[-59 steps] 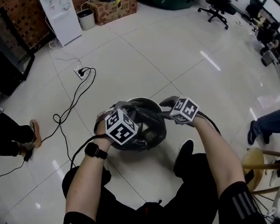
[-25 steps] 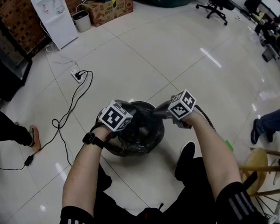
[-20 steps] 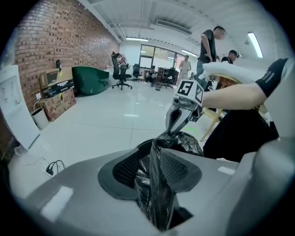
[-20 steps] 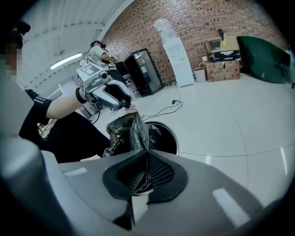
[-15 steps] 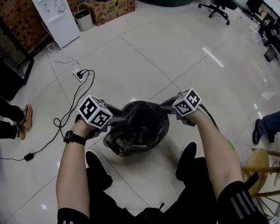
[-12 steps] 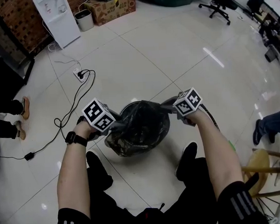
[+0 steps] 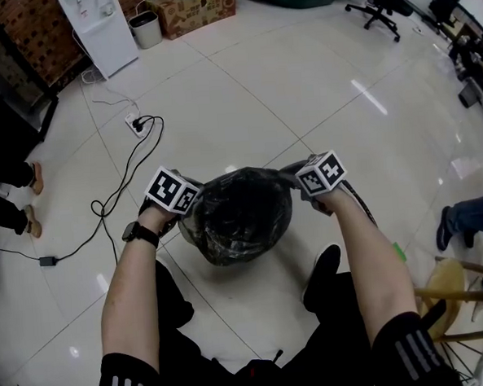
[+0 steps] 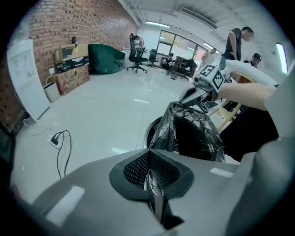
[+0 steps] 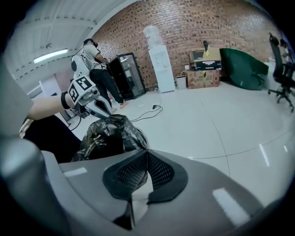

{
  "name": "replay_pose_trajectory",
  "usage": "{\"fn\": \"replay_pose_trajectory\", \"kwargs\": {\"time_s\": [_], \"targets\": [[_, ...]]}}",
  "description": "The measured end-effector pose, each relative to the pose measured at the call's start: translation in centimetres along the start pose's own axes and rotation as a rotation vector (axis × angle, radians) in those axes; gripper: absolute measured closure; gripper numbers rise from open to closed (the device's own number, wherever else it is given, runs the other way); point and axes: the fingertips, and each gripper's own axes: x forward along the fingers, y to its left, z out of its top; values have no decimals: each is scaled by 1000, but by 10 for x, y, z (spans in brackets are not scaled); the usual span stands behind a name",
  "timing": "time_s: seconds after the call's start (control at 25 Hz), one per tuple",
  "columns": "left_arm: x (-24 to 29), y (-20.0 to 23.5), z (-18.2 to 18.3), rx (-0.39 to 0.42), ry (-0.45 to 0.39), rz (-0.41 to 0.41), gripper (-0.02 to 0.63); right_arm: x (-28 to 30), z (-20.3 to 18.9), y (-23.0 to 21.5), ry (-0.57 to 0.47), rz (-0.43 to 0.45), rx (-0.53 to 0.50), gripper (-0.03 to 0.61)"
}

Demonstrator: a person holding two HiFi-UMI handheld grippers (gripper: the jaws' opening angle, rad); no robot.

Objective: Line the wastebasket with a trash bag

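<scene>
Bag (image 8: 193, 133) pinched in left hand-held gripper (image 8: 150, 161), own view only, right hand-held gripper (image 9: 146, 159) closed

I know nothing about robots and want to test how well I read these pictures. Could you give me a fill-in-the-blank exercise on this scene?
1. The left gripper, whose jaws have just been closing, pinches the ___ trash bag.
2. The right gripper is ___ on the bag's opposite edge.
3. The bag is draped over a round ___.
4. The white water dispenser stands against a ___ wall.
Missing words: black; shut; wastebasket; brick.
</scene>
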Motion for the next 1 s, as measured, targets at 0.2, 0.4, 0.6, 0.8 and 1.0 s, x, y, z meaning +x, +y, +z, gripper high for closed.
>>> {"fn": "replay_pose_trajectory", "kwargs": {"time_s": [0.2, 0.4, 0.6, 0.8, 1.0], "targets": [[13, 33, -2, -56, -31, 101, 609, 13, 2, -20, 13, -122, -12, 572], [31, 49, -4, -39, -32, 181, 594, 23, -1, -31, 15, -204, -11, 571], [49, 57, -10, -44, -15, 177, 590, 35, -11, -40, 40, -239, -8, 569], [67, 53, -22, -66, 11, 116, 565, 46, -32, -44, 52, -182, 91, 537], [74, 55, -23, -104, -8, 106, 561, 51, -39, -44, 44, -160, 123, 525]]}}
